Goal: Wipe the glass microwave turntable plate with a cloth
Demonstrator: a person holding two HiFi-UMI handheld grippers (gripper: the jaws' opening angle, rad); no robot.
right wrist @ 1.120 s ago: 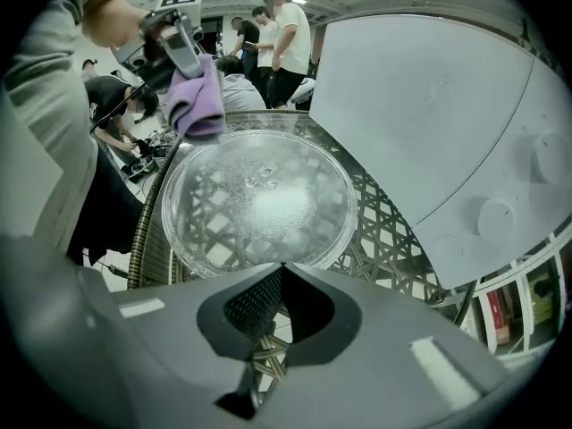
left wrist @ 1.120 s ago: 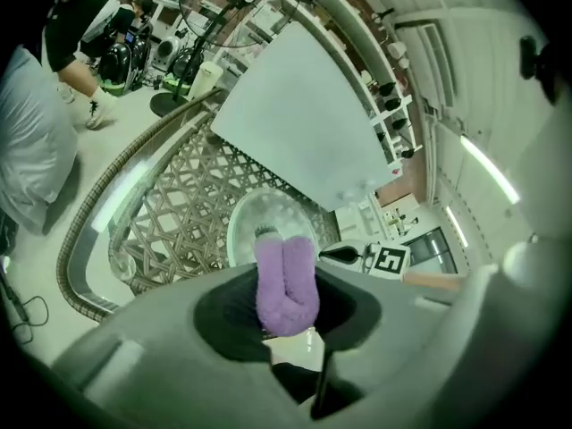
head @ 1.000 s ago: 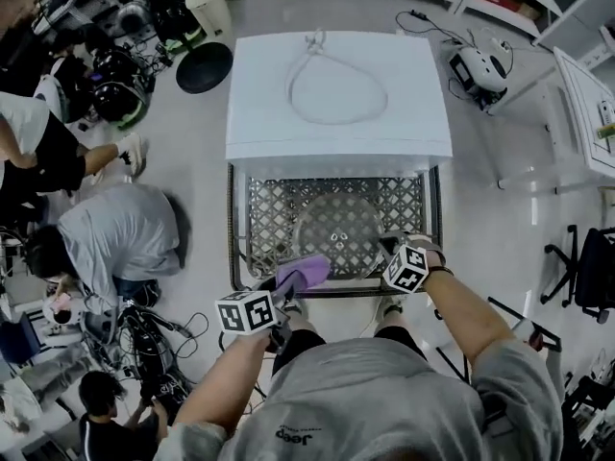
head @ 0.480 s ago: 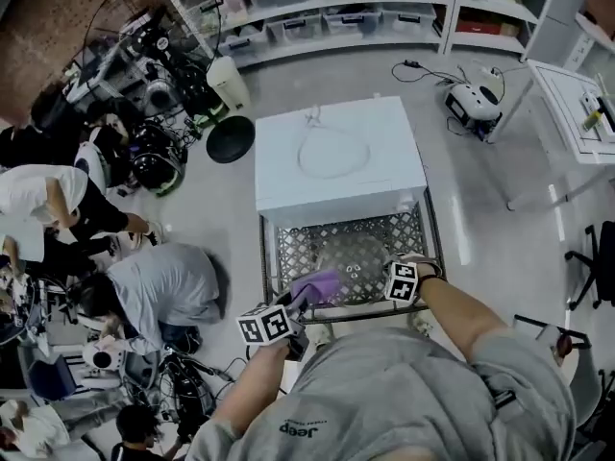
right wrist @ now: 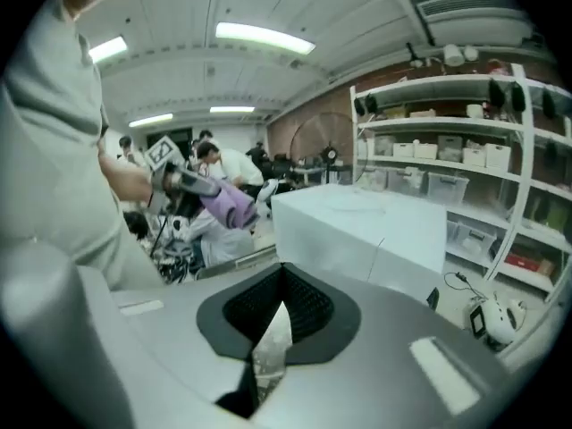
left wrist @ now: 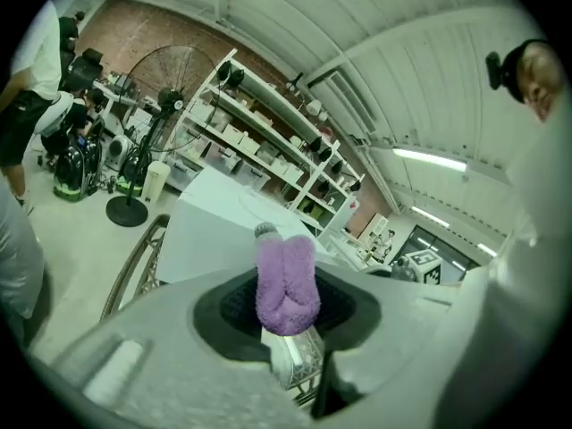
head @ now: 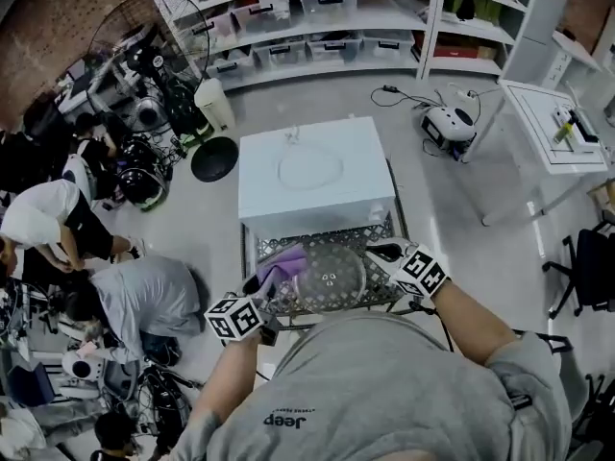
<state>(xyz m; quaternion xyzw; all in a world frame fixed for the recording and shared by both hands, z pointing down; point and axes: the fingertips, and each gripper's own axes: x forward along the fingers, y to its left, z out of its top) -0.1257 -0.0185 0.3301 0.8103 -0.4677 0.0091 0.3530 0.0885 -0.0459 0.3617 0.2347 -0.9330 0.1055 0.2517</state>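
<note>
A purple cloth (head: 282, 259) is clamped in the left gripper (head: 267, 279), whose jaws are shut tight on it. The glass turntable plate (head: 332, 279) is seen between the two grippers, over a lattice rack (head: 389, 298). Its right edge is pinched by the nearly closed right gripper (head: 382, 254), and the cloth is set at its left rim.

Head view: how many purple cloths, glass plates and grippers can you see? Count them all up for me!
cloth: 1
plate: 1
grippers: 2 (left gripper, right gripper)
Total: 4
</note>
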